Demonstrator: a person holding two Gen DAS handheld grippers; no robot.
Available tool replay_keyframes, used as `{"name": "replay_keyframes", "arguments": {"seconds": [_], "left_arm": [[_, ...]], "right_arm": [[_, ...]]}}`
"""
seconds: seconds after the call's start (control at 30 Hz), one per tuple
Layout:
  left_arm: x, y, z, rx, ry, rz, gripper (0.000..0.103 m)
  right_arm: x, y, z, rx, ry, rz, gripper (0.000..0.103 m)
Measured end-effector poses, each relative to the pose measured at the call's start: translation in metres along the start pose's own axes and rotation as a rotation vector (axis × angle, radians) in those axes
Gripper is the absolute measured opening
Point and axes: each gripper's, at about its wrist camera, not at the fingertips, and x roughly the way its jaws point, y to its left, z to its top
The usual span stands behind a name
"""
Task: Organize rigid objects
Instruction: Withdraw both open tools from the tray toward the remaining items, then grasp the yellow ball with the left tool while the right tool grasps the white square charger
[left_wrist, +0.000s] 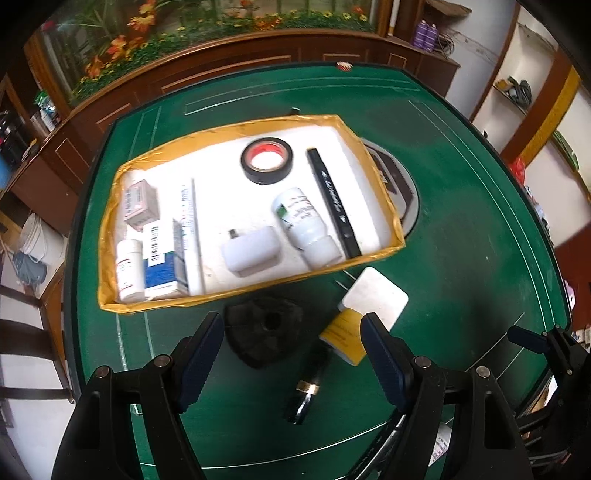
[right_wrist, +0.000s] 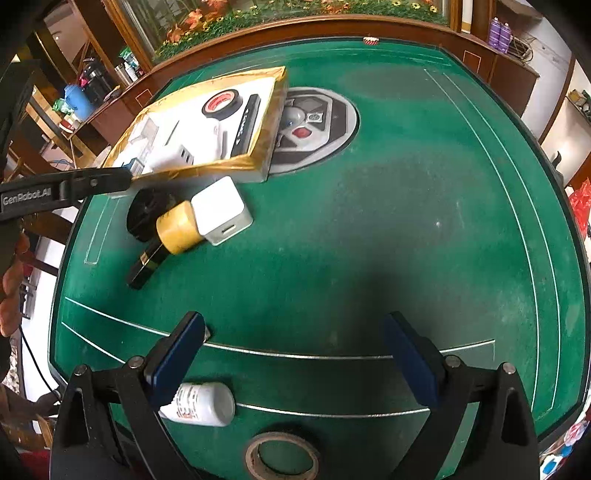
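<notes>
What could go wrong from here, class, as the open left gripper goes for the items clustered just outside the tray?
1. The black disc, yellow-capped item, white cube and dark tube lie bunched together; the left gripper closing on one may knock another.
2. They sit against the tray's yellow wall, which a finger could catch.
3. The white bottle lies on its side and could roll.

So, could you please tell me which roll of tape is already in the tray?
The black roll with the red core; the brown roll lies on the green table.

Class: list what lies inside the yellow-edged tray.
Inside the tray: black tape roll, black marker, two white bottles, white adapter, blue-white box, pink box. Anything beneath them is covered.
</notes>
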Motion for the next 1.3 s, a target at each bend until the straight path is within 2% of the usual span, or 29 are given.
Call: {"name": "replay_keyframes", "arguments": {"seconds": [0.23, 0.47, 0.5, 0.53, 0.57, 0.67, 0.77, 0.93, 1.17, 1.3], "left_arm": [[0.014, -0.020, 0.000, 0.071, 0.033, -0.015, 0.079], [0.041, -0.041, -0.008, 0.187, 0.094, -0.045, 0.079], [0.044, -0.043, -0.008, 0.196, 0.100, -0.045, 0.074], [0.049, -0.045, -0.009, 0.207, 0.108, -0.050, 0.056], [0.052, -0.046, -0.009, 0.211, 0.119, -0.058, 0.051], [0.052, -0.046, -0.009, 0.208, 0.105, -0.075, 0.050], [0.049, -0.039, -0.012, 0.181, 0.103, -0.105, 0.050], [0.036, -0.011, -0.033, 0.070, 0.085, -0.172, 0.050], [0.023, 0.027, -0.069, -0.016, 0.072, -0.181, 0.050], [0.020, 0.037, -0.075, -0.066, 0.064, -0.177, 0.050]], "right_arm": [[-0.006, -0.001, 0.000, 0.004, -0.010, 0.000, 0.097], [-0.007, -0.003, 0.001, 0.008, -0.002, -0.009, 0.097], [-0.007, -0.003, 0.001, 0.006, 0.000, -0.011, 0.097], [-0.007, -0.003, 0.001, 0.005, 0.001, -0.012, 0.097], [-0.007, -0.002, 0.002, 0.003, 0.002, -0.013, 0.097], [-0.008, -0.001, 0.003, 0.000, 0.001, -0.013, 0.097], [-0.007, 0.001, 0.004, -0.004, 0.003, -0.009, 0.097], [-0.001, 0.010, 0.011, -0.032, 0.008, 0.006, 0.097], [0.025, 0.044, 0.040, -0.170, 0.030, 0.036, 0.096], [0.053, 0.060, 0.061, -0.216, 0.066, 0.025, 0.076]]}}
